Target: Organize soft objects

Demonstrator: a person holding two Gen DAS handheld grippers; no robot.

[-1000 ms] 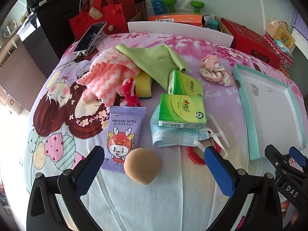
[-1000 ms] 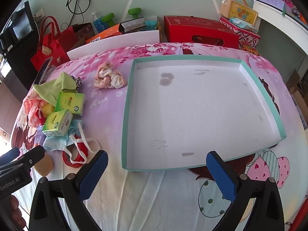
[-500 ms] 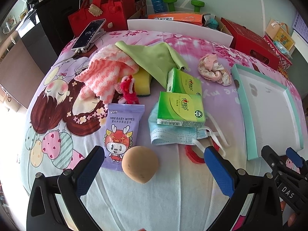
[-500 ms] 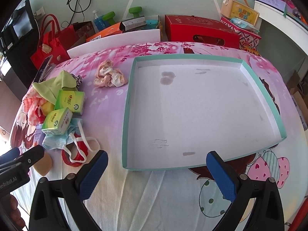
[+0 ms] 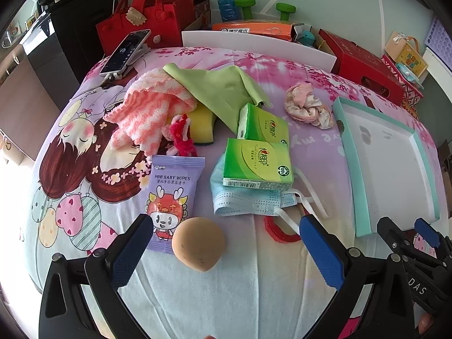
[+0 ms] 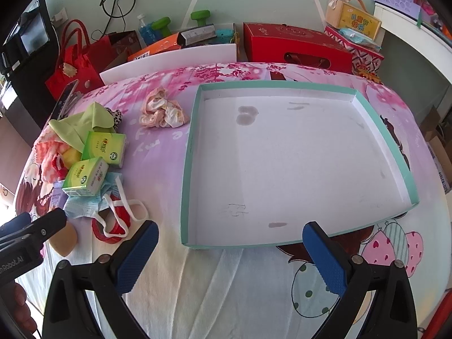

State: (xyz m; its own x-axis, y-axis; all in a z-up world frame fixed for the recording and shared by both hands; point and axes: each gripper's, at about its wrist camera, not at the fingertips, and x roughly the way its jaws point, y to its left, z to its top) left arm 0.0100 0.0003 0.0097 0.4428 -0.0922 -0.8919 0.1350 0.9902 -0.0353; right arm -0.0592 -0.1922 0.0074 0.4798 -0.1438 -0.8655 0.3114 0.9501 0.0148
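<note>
My left gripper [image 5: 226, 251] is open and empty, its jaws straddling a tan makeup sponge [image 5: 197, 243]. Beyond lie a purple baby wipes pack [image 5: 172, 195], a blue face mask [image 5: 245, 197], two green tissue packs [image 5: 258, 163], a red ring [image 5: 279, 230], a pink striped sock [image 5: 147, 113], a green cloth [image 5: 220, 87], a yellow sponge [image 5: 202, 127] and a pink scrunchie [image 5: 306, 106]. My right gripper [image 6: 228, 254] is open and empty at the near edge of the teal-rimmed white tray [image 6: 188, 169], which holds nothing.
A phone [image 5: 125, 50] on a stand sits at the bed's far left corner. A red bag [image 5: 138, 22], red box [image 6: 296, 48], dumbbells [image 5: 285, 8] and a bottle [image 5: 227, 8] stand behind the white board [image 5: 254, 46]. The tray also shows in the left wrist view [image 5: 343, 130].
My left gripper has drawn back and shifted slightly right, so the objects sit a little farther left in view. The right gripper has hardly moved. Both stay open.
</note>
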